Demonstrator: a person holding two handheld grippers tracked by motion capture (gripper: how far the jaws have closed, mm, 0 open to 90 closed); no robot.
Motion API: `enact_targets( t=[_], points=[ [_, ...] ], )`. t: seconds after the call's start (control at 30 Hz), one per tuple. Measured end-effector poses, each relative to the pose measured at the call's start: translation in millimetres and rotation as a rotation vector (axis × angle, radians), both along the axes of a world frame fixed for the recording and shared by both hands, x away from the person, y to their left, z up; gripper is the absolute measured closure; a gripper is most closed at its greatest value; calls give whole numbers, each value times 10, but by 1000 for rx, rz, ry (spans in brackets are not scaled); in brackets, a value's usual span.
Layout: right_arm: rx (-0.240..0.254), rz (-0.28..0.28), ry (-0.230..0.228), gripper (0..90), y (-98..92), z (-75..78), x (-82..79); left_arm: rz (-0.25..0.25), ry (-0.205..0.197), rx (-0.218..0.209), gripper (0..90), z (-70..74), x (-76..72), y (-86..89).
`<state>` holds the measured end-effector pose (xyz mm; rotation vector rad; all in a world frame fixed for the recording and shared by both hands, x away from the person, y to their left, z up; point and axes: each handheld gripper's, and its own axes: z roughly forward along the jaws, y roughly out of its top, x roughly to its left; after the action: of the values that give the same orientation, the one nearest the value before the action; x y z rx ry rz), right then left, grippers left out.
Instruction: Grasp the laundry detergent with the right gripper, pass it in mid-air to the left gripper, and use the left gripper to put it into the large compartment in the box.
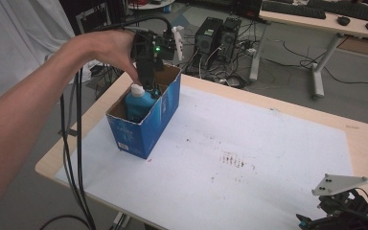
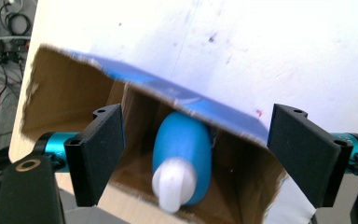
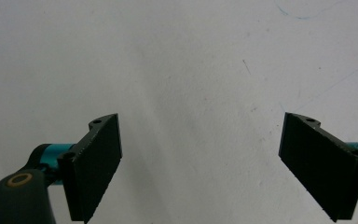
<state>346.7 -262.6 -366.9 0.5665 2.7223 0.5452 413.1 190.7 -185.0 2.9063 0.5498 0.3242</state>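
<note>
A blue bottle [image 1: 139,103] with a white cap stands inside an open blue cardboard box [image 1: 148,124] at the table's left. My left gripper [image 1: 149,79] hangs just above the box's opening and points down into it. In the left gripper view the bottle [image 2: 182,161] sits below, between the two jaws; the left gripper [image 2: 200,158] is open, its pads well clear of the bottle on both sides. My right gripper [image 3: 200,163] stands open over the bare white mat with nothing between its fingers; in the high view the right gripper [image 1: 338,211] rests at the table's front right corner.
A white mat [image 1: 249,148] with dark smudges covers most of the wooden table [image 1: 364,139]. Black cables [image 1: 74,158] hang from the left gripper past the table's left edge. Beyond the table stand computer towers [image 1: 218,33] and another desk [image 1: 316,19].
</note>
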Motion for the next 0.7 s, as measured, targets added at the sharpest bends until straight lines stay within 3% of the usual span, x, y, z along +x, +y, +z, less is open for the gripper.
enact_targets(
  t=[0.2, 0.4, 0.53, 0.7],
  points=[
    [-1, 1, -5, 126, 10, 25, -4, -63, -4, 4, 160, -10, 23, -310],
    [5, 0, -12, 126, -7, 49, -9, -95, 4, 1, 160, -111, 40, -606],
    [6, -7, -14, 126, -14, 68, 0, -107, 6, -25, 160, -267, 37, -790],
    [23, -21, -24, 126, -5, 117, 28, -124, 40, -57, 159, -542, 20, -1002]
  ],
)
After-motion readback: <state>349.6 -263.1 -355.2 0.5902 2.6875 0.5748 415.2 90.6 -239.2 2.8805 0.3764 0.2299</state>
